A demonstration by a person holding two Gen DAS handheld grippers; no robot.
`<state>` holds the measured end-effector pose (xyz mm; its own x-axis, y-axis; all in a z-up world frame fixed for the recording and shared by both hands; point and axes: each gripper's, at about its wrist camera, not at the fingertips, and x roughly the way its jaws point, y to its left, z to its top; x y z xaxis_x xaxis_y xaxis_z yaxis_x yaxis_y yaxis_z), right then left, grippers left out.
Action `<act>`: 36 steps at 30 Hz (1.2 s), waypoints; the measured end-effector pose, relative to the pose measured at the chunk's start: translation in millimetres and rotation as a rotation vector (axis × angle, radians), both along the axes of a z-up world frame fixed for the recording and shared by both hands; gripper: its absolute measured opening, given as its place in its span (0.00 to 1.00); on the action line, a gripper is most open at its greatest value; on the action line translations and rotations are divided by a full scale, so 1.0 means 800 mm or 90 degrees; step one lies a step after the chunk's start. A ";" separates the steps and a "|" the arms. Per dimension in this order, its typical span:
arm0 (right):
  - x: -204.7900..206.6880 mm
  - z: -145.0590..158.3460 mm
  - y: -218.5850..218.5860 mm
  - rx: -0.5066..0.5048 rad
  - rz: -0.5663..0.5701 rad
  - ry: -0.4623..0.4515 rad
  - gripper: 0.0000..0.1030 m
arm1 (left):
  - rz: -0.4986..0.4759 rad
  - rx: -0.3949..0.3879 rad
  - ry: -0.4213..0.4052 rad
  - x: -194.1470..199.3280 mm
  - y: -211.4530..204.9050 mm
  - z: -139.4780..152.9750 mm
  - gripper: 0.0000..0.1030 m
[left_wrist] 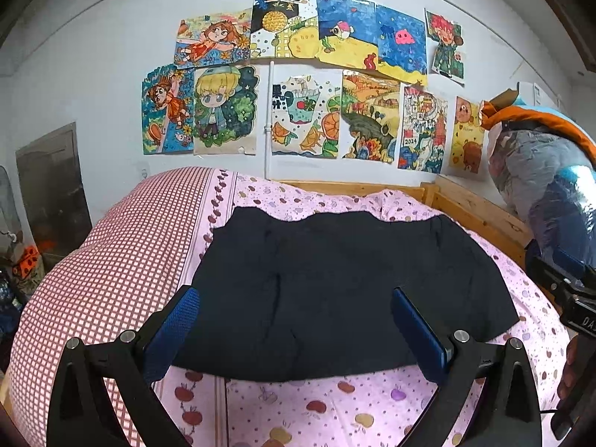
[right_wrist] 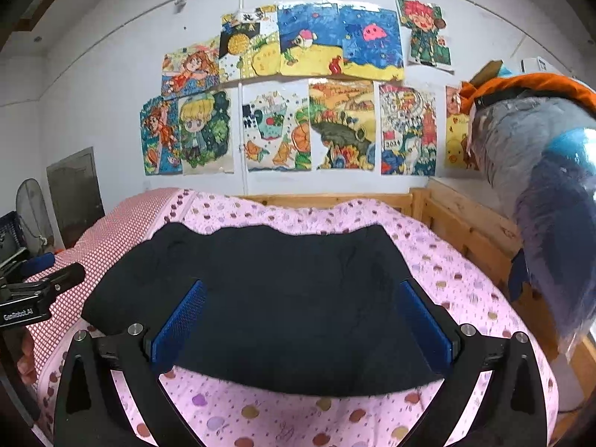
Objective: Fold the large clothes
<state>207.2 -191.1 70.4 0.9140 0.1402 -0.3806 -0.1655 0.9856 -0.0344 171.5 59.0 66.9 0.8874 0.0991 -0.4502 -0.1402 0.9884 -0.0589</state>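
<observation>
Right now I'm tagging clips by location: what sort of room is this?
Most likely a child's bedroom: a wooden bed frame with a pink fruit-print quilt, and hand-coloured drawings taped across the wall. A dark garment lies spread on the quilt.

Ahead of both wide-open claws the dark garment (left_wrist: 335, 279) lies flat on the bed (left_wrist: 298, 409), with nothing standing on it. Right of the right claw (right_wrist: 301, 320), a wooden bed rail (right_wrist: 469, 223) and a plastic-wrapped bundle (right_wrist: 551, 193) close that side.
</observation>
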 end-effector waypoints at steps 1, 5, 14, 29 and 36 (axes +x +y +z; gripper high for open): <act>-0.001 -0.004 0.001 -0.003 0.000 0.004 0.98 | -0.008 -0.008 0.000 -0.003 0.000 -0.002 1.00; -0.006 -0.017 0.002 -0.006 0.013 0.014 0.98 | -0.021 -0.009 -0.007 -0.014 -0.003 -0.011 1.00; -0.011 -0.040 0.008 -0.029 0.036 0.042 0.98 | -0.014 0.038 -0.005 -0.029 -0.014 -0.035 1.00; -0.014 -0.045 0.021 -0.051 0.064 0.053 0.98 | -0.012 0.046 0.000 -0.026 -0.016 -0.039 1.00; -0.013 -0.047 0.022 -0.049 0.071 0.060 0.98 | -0.013 0.047 0.000 -0.027 -0.018 -0.040 1.00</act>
